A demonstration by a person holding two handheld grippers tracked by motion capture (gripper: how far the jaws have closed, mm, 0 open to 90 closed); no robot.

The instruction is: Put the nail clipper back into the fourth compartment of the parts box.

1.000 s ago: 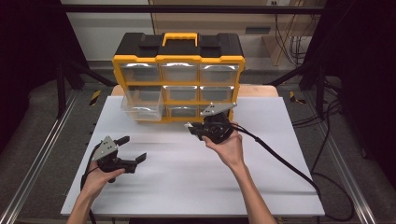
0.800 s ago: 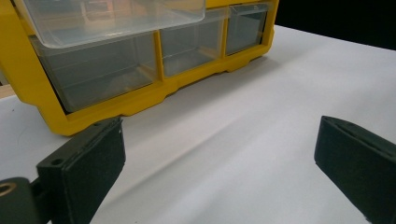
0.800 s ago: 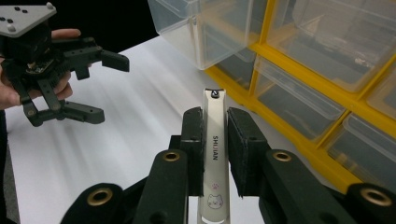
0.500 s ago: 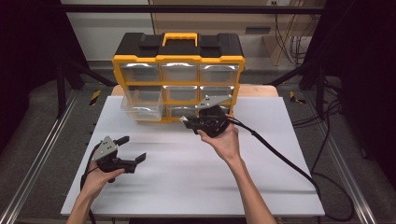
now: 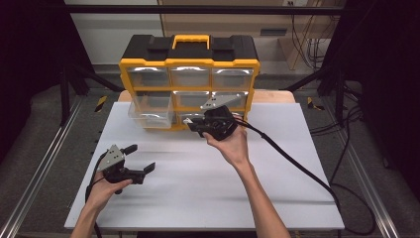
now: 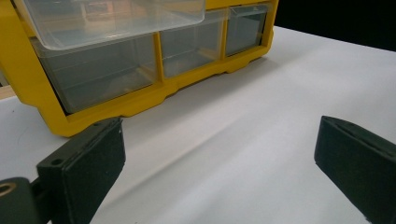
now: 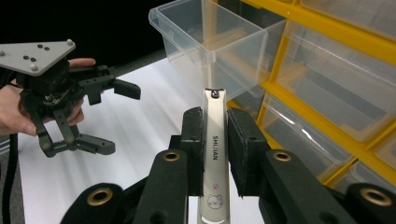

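The right gripper (image 7: 215, 154) is clamped on a silver nail clipper (image 7: 214, 154), which stands upright between the two black pads in the lower centre of the right gripper view. The clipper's tip points toward a clear drawer (image 7: 210, 44) that is pulled out of the yellow organizer (image 7: 327, 46) in the upper centre of that frame. The clipper's body bears printed lettering and a small cat figure near its lower end.

In the high view, the right gripper (image 5: 195, 124) sits at frame centre, just in front of the bottom row of the organizer (image 5: 190, 63), with the person's right hand (image 5: 230, 146) gripping it from below. The pulled-out drawer (image 5: 150, 111) projects from the organizer's left column, to the left of the gripper. The organizer stands at the far edge of the white table (image 5: 277, 188).

The left gripper (image 5: 140, 158) rests at the lower left of the high view, low over the table, well apart from the organizer. Its jaws are spread wide with nothing between them; the left gripper view shows bare table surface between the two pads (image 6: 88, 163).
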